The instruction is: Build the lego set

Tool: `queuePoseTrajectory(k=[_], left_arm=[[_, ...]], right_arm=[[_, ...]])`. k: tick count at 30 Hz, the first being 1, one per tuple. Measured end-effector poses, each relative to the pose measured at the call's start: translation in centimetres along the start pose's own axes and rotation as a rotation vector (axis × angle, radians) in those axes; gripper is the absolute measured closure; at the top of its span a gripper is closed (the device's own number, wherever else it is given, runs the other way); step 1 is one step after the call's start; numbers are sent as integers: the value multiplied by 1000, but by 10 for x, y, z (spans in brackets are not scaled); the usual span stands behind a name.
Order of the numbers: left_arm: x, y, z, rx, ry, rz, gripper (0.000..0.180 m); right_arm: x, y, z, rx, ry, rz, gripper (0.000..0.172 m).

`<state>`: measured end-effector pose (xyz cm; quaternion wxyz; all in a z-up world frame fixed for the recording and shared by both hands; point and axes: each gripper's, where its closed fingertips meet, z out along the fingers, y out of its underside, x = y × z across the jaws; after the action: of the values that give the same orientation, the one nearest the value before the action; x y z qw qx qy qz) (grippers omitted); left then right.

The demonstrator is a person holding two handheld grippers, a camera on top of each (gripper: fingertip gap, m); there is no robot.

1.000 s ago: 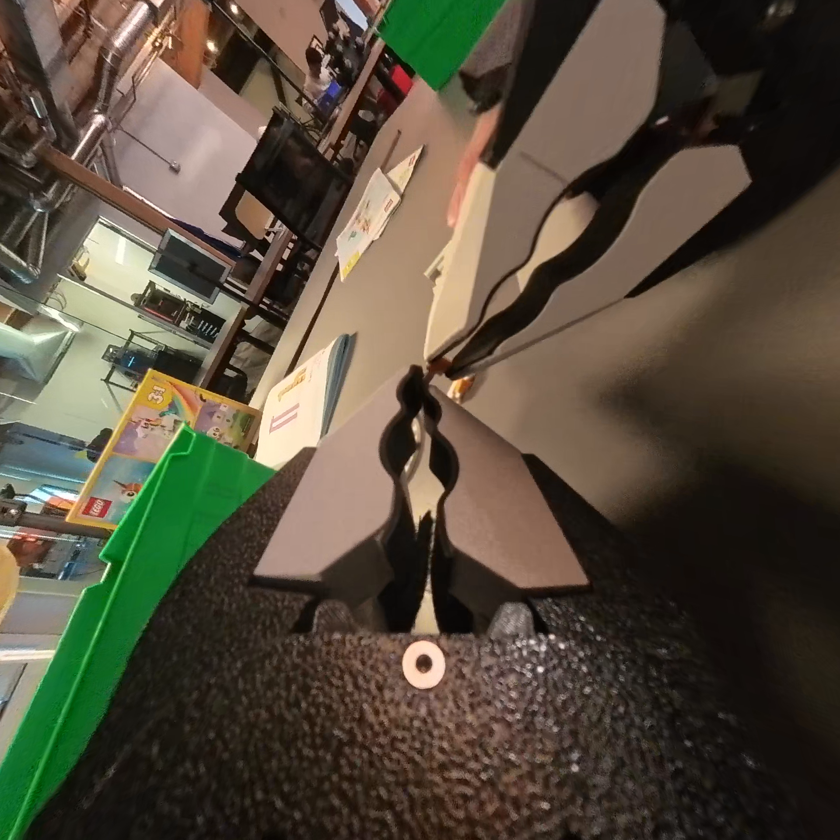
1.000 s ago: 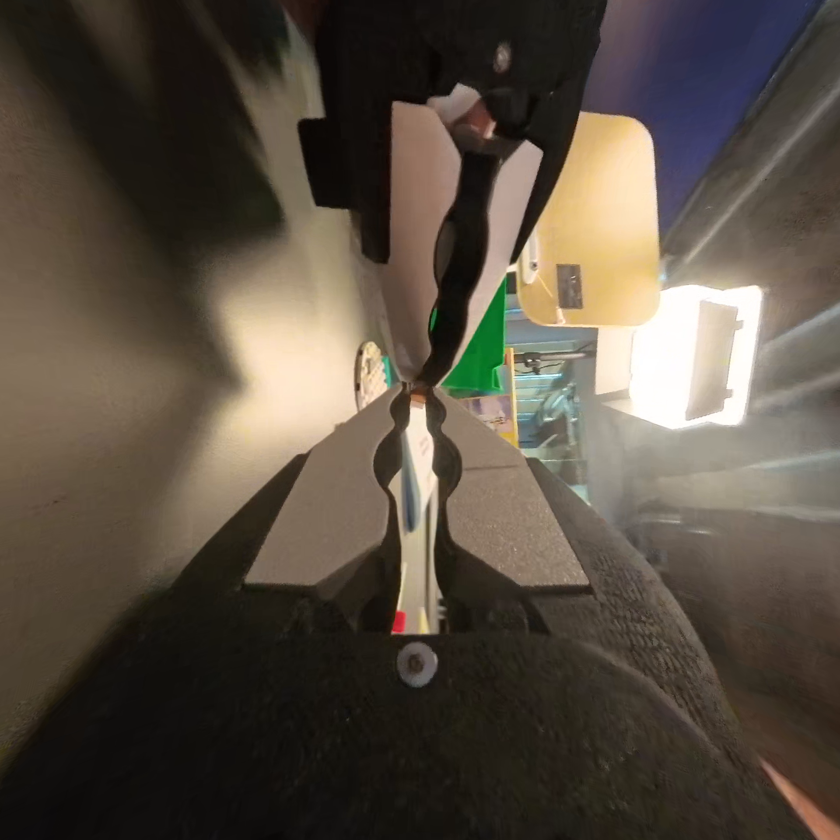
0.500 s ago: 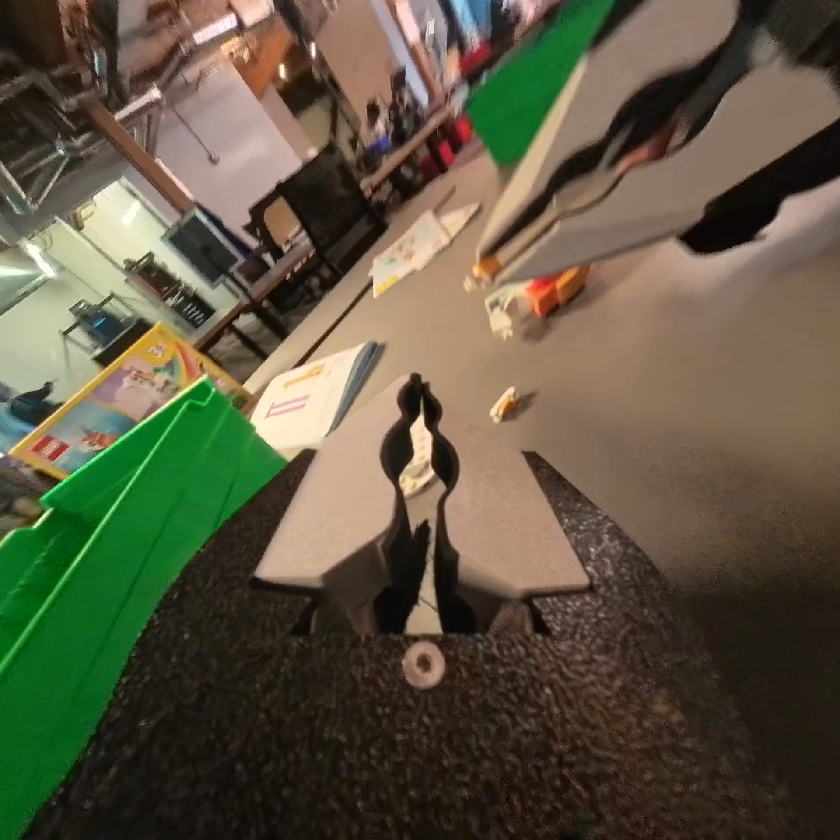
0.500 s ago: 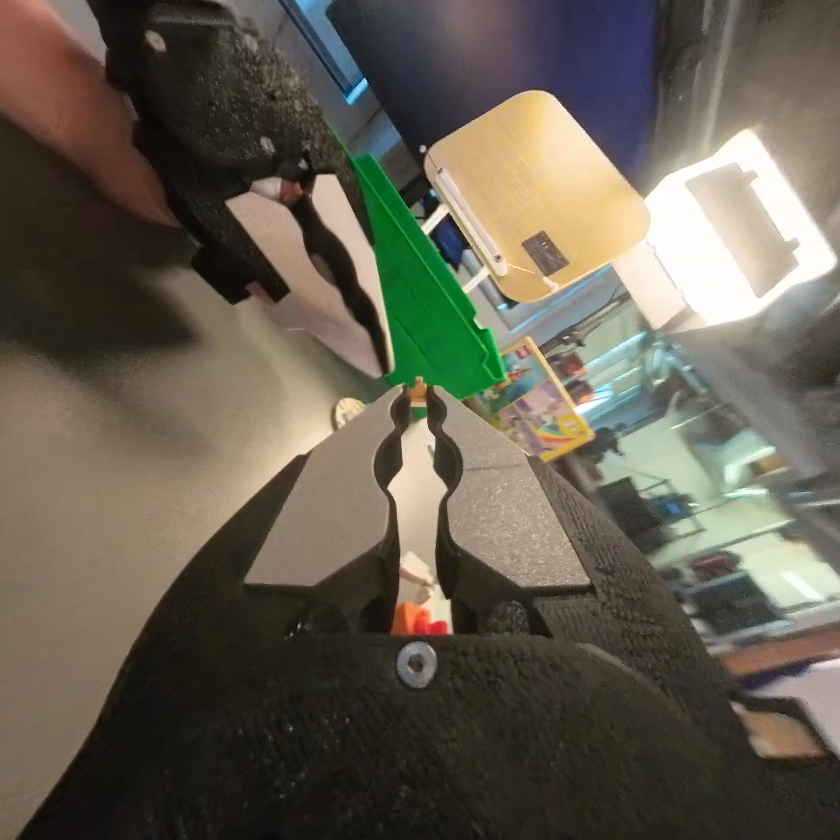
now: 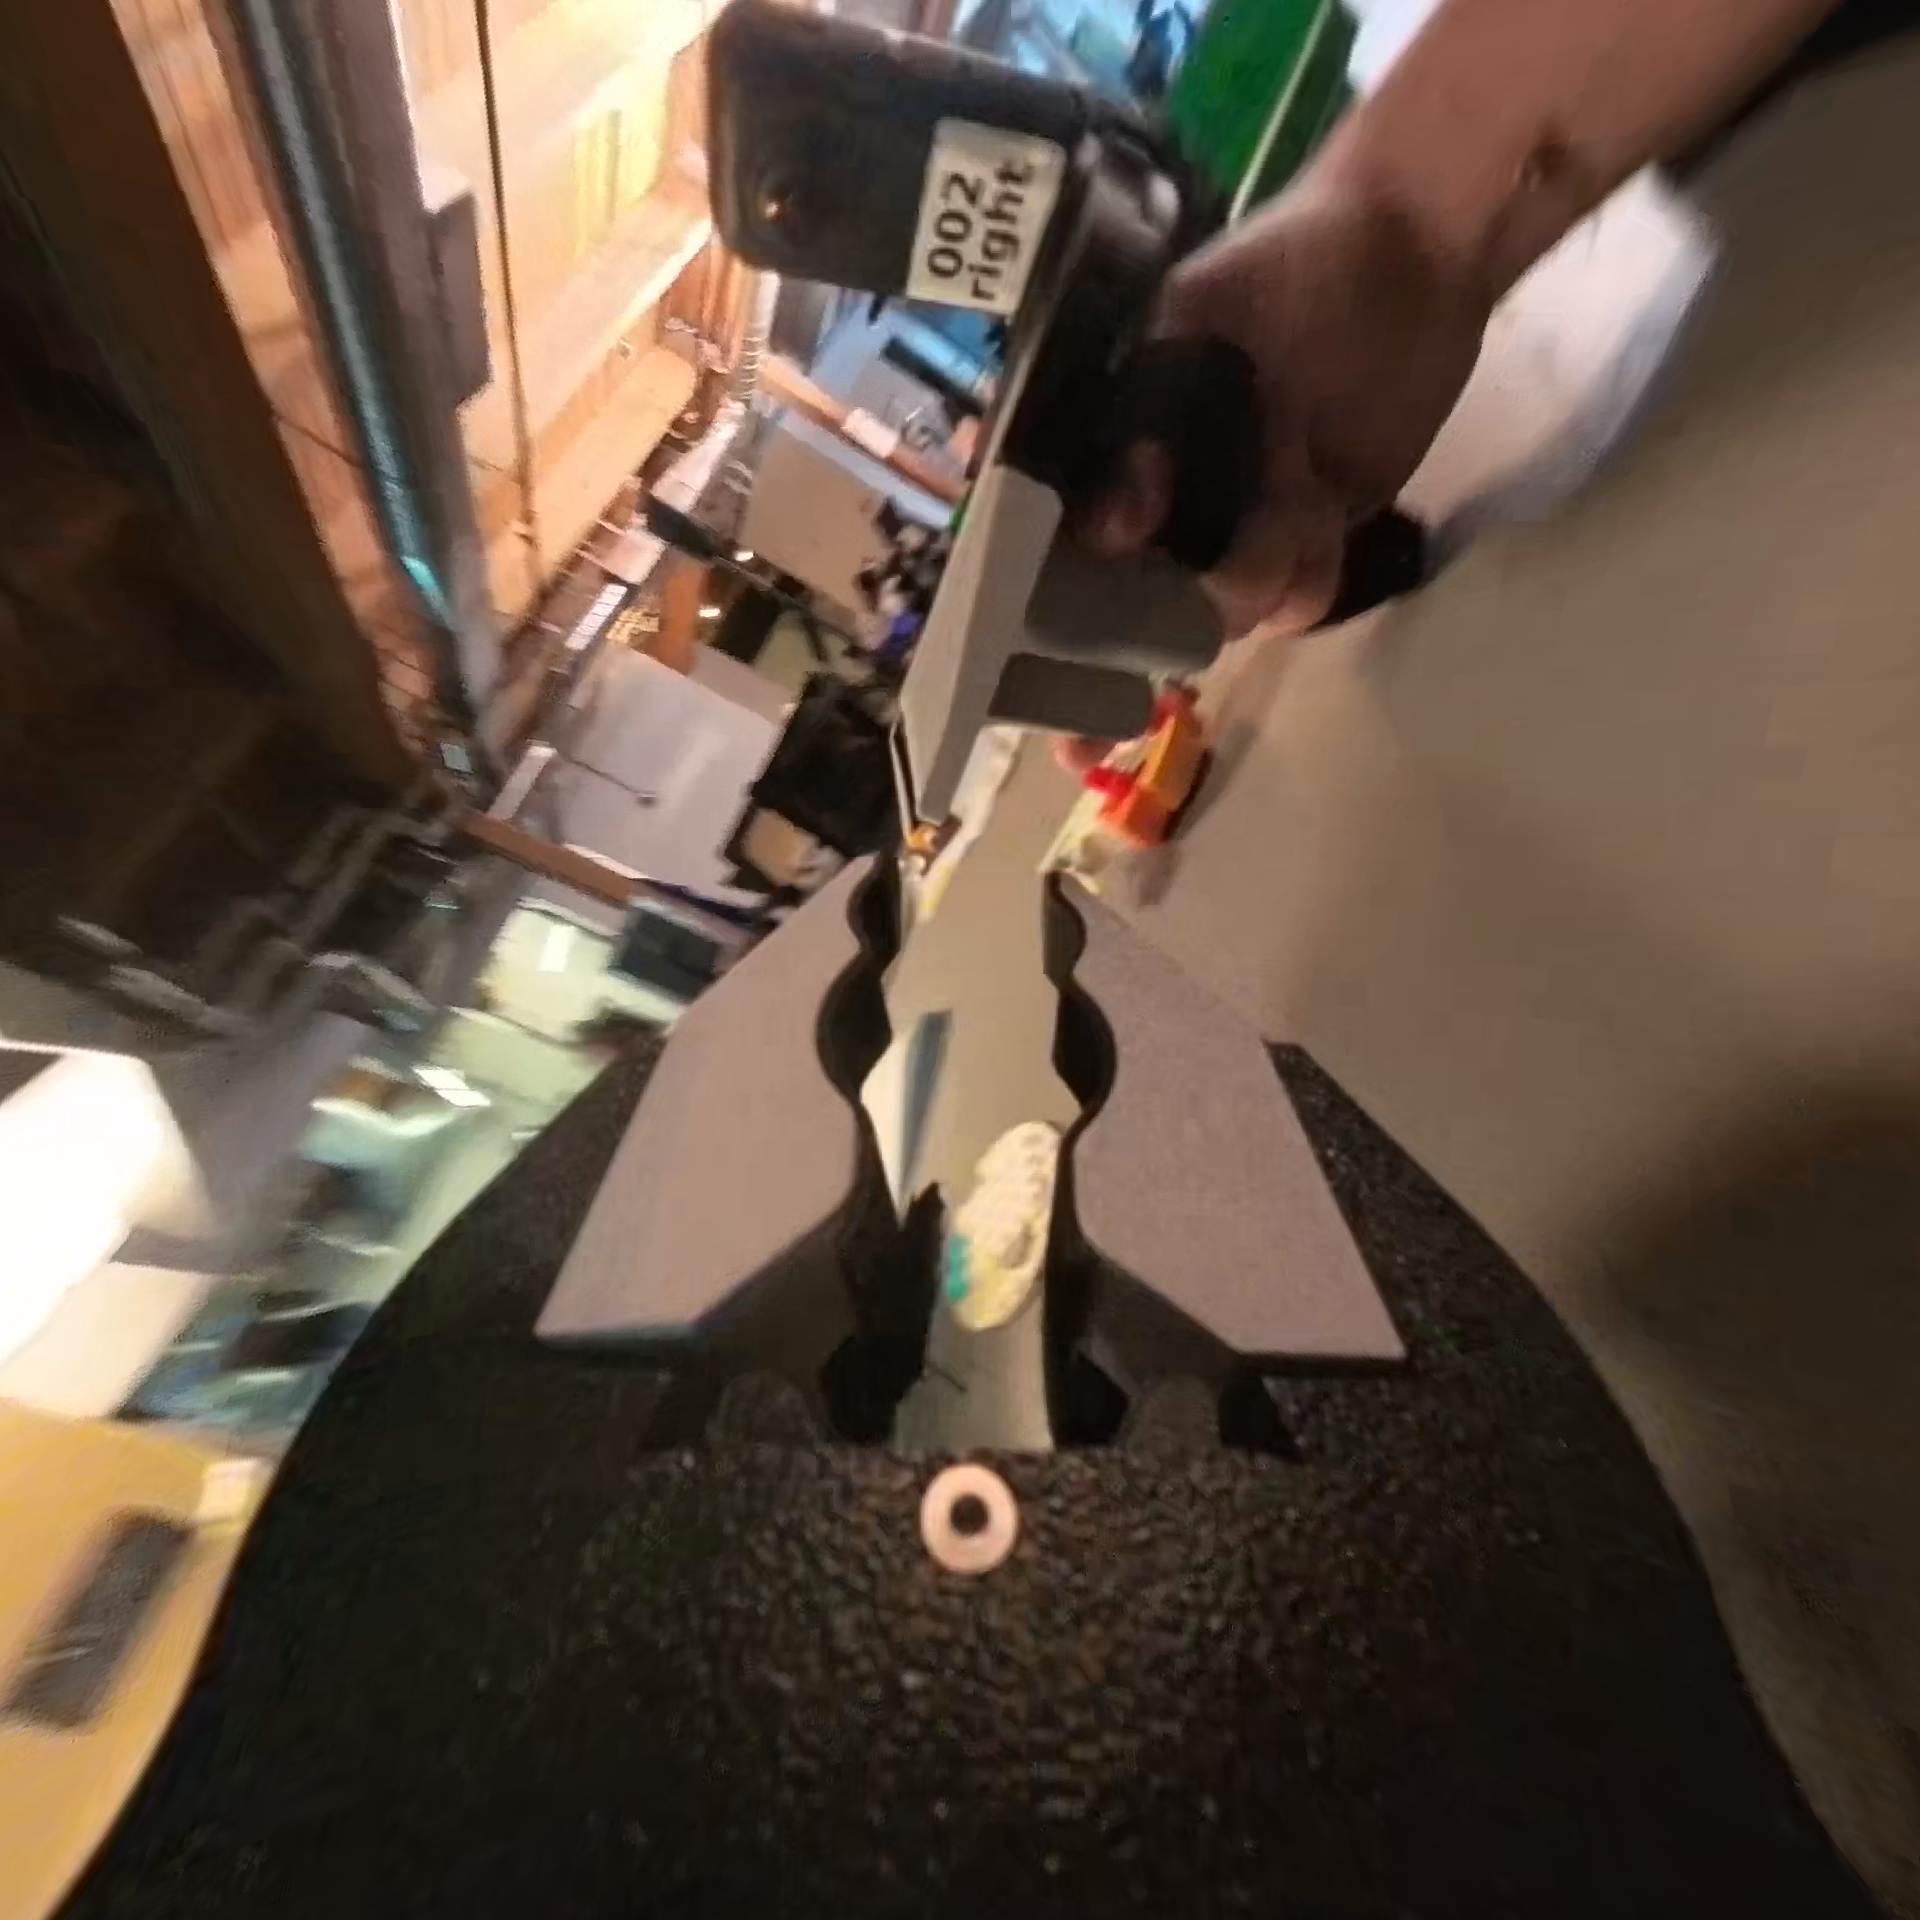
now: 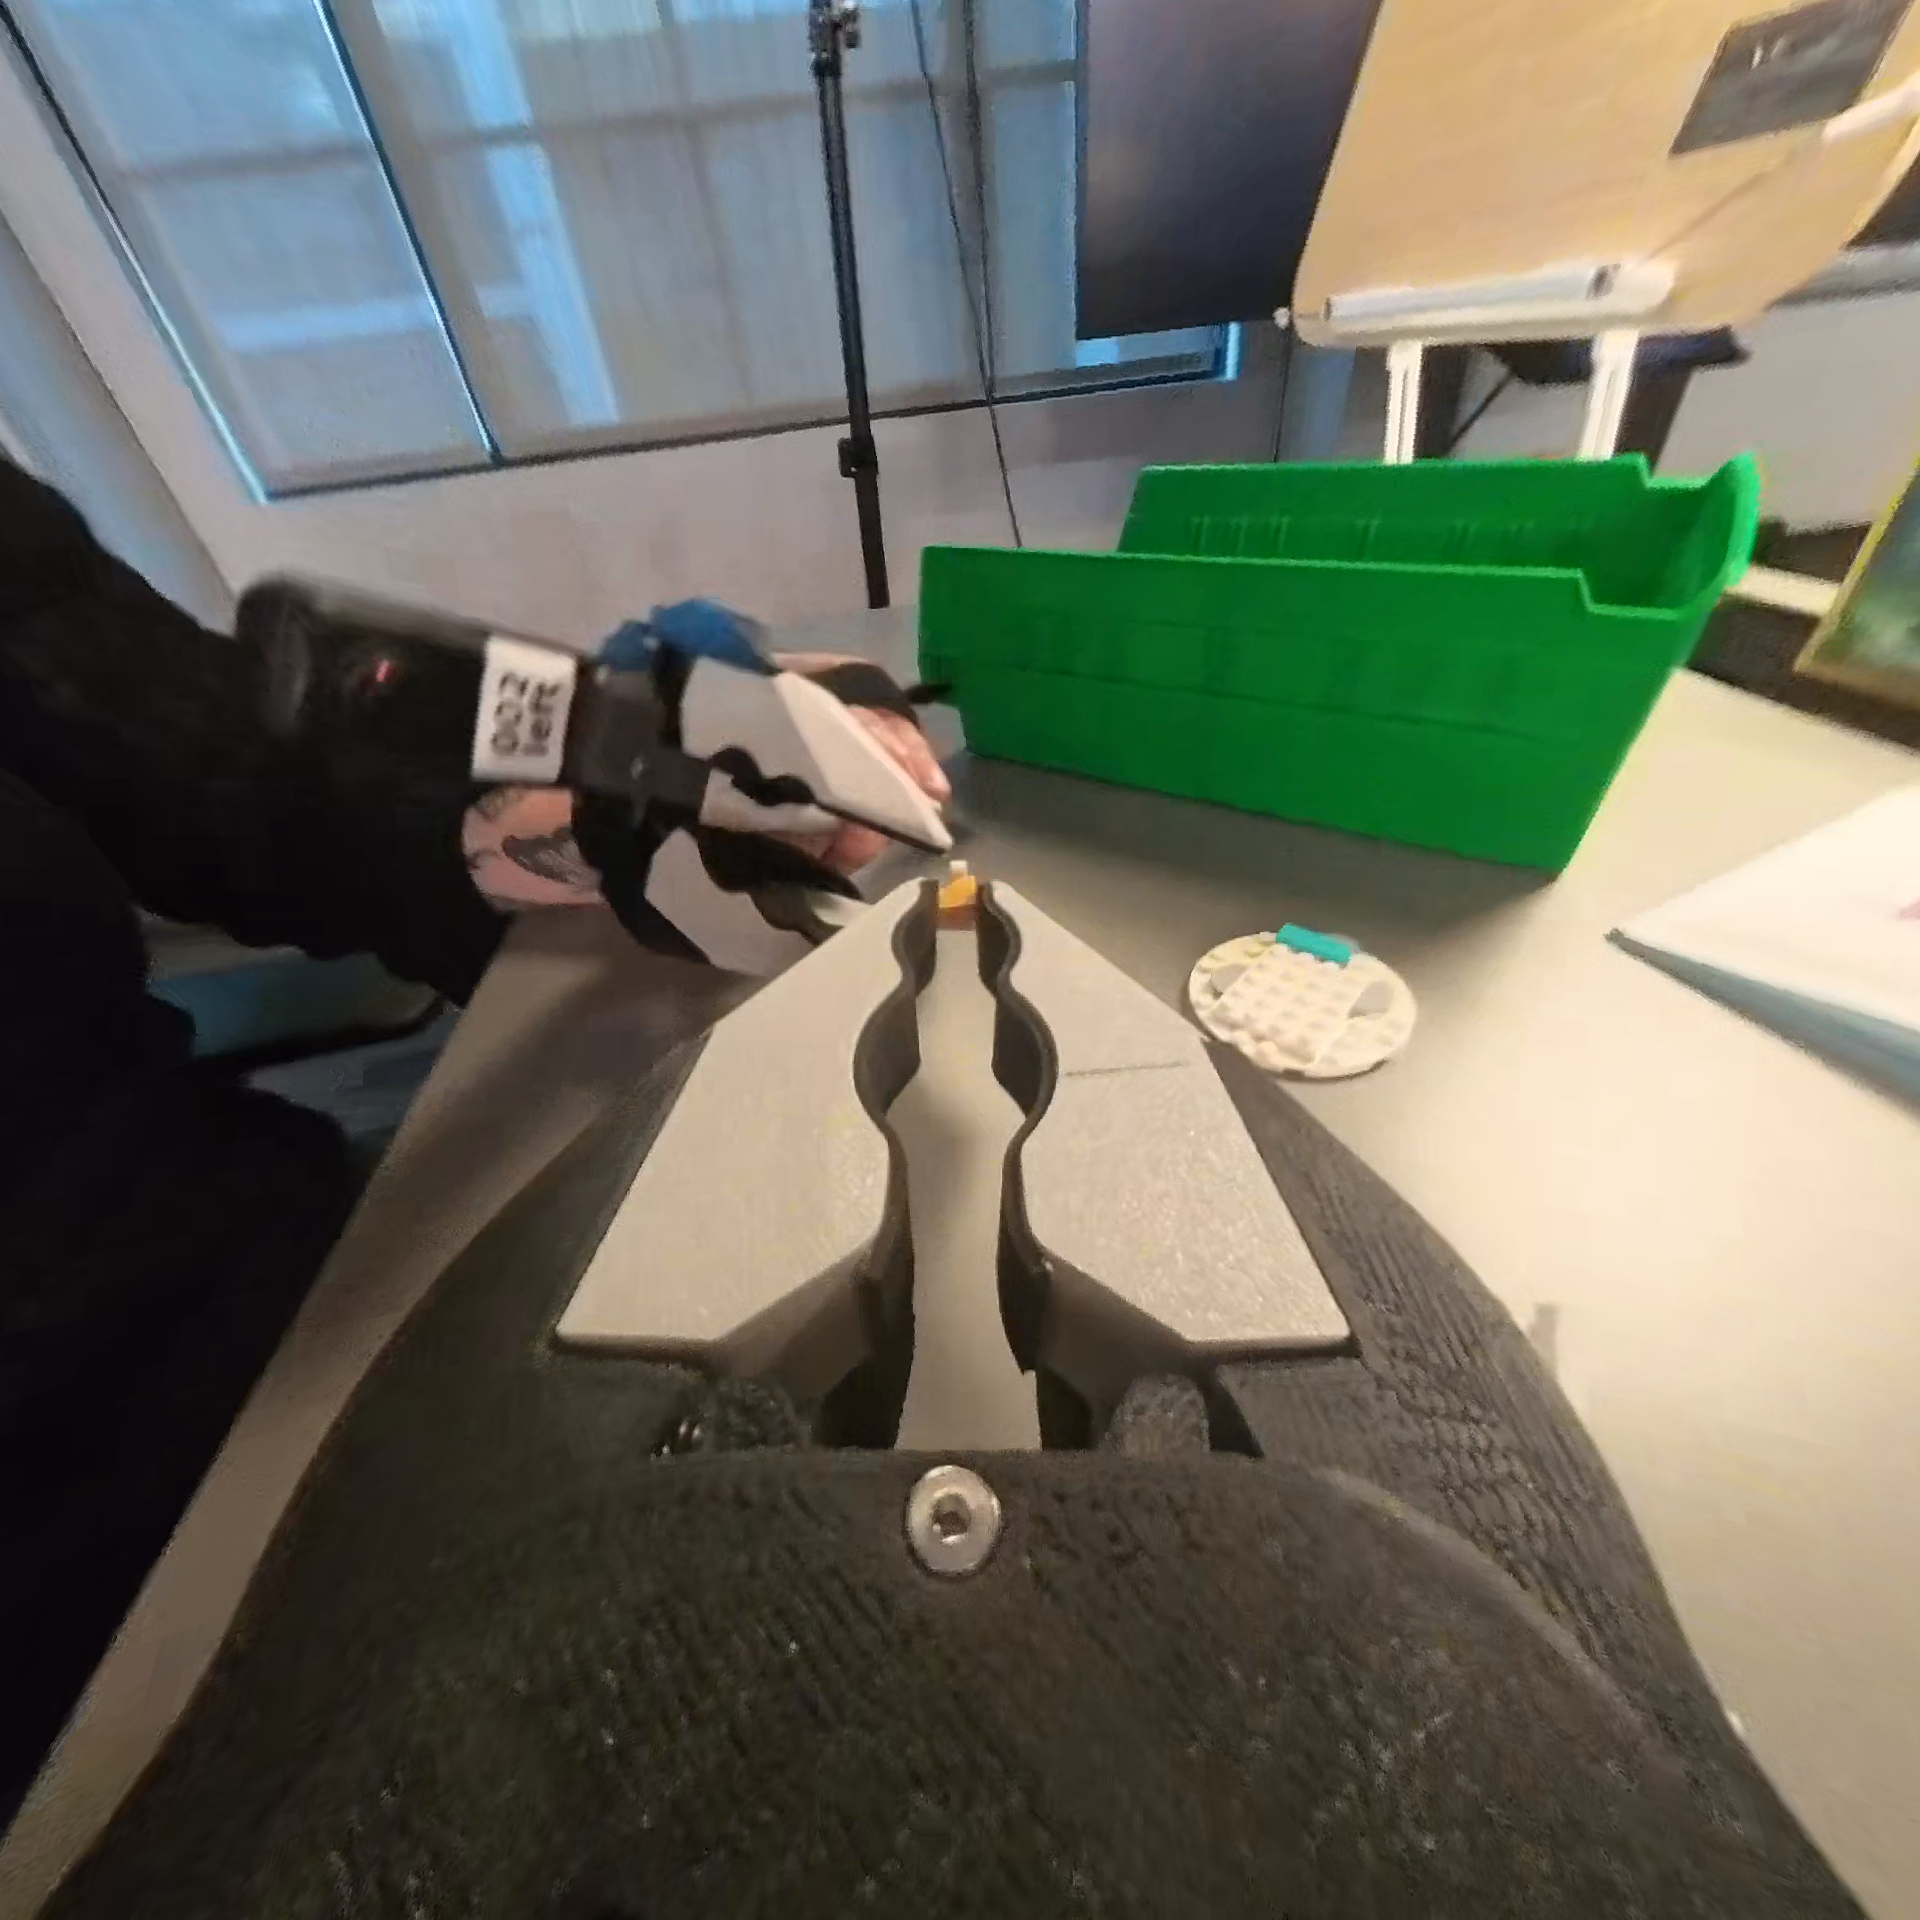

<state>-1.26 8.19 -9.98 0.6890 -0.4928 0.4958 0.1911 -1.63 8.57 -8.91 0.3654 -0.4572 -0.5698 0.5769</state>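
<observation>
Grey tabletop point(image 6: 1558, 1195) fills the foreground of the right wrist view, with a window wall, a dark stand and a tilted tan board behind it. On the table stands a green bin point(image 6: 1299, 707), and nearer lies a round white studded plate point(image 6: 1304, 1003) with a teal piece at its far edge; a booklet point(image 6: 1787, 956) lies at the right edge. The right gripper point(image 6: 958, 902) is narrowed onto a small orange brick point(image 6: 958, 896) with a white bit on top — both fingertips press its sides, and it is held above the table. Just beyond it, the left gripper point(image 6: 914, 826), held in a hand point(image 6: 883, 758) from the left, points its tips at the brick; they are near it but apart from it. In the blurred left wrist view, the left gripper point(image 5: 971, 883) has its fingers set well apart with nothing between them — only table and the white plate point(image 5: 1003, 1226) show through the gap. The right gripper point(image 5: 925, 826) hangs above its tips with the orange brick point(image 5: 920, 831) at its point. A cluster of orange, red and white bricks point(image 5: 1143, 790) lies on the table beside it.
</observation>
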Motion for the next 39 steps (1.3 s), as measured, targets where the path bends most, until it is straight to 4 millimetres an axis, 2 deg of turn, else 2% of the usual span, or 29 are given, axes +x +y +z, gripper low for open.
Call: queuePoseTrajectory(k=[2,4,7,12,15,19,29,31,33,35,37,39], left_arm=[[-3,5,4,-75,-81,193,160],[0,5,8,-109,-92,283,162],[-4,7,10,-153,-124,318,177],[0,21,14,-277,-74,245,178],[-4,28,18,-327,-84,154,178],[-4,36,19,-357,-71,54,179],[1,39,19,-333,-28,-91,179],[11,67,16,-455,24,-97,180],[5,77,13,-458,13,-177,180],[1,79,12,-446,-2,-281,179],[-7,76,12,-410,-37,-359,179],[-12,73,11,-367,-53,-398,179]], right_arm=[[-2,3,1,-16,-29,55,167],[-2,6,2,-35,-41,88,167],[-3,10,4,-60,-46,118,167],[7,15,5,-98,48,91,167],[15,12,7,-97,174,-55,168],[19,12,11,-134,346,-378,168],[14,12,15,-216,525,-940,170],[-4,-6,16,-117,539,-1043,172],[-9,-4,21,-149,555,-1109,172],[0,0,20,-168,550,-1036,172],[15,7,14,-178,529,-860,172],[19,6,10,-132,480,-690,172]])
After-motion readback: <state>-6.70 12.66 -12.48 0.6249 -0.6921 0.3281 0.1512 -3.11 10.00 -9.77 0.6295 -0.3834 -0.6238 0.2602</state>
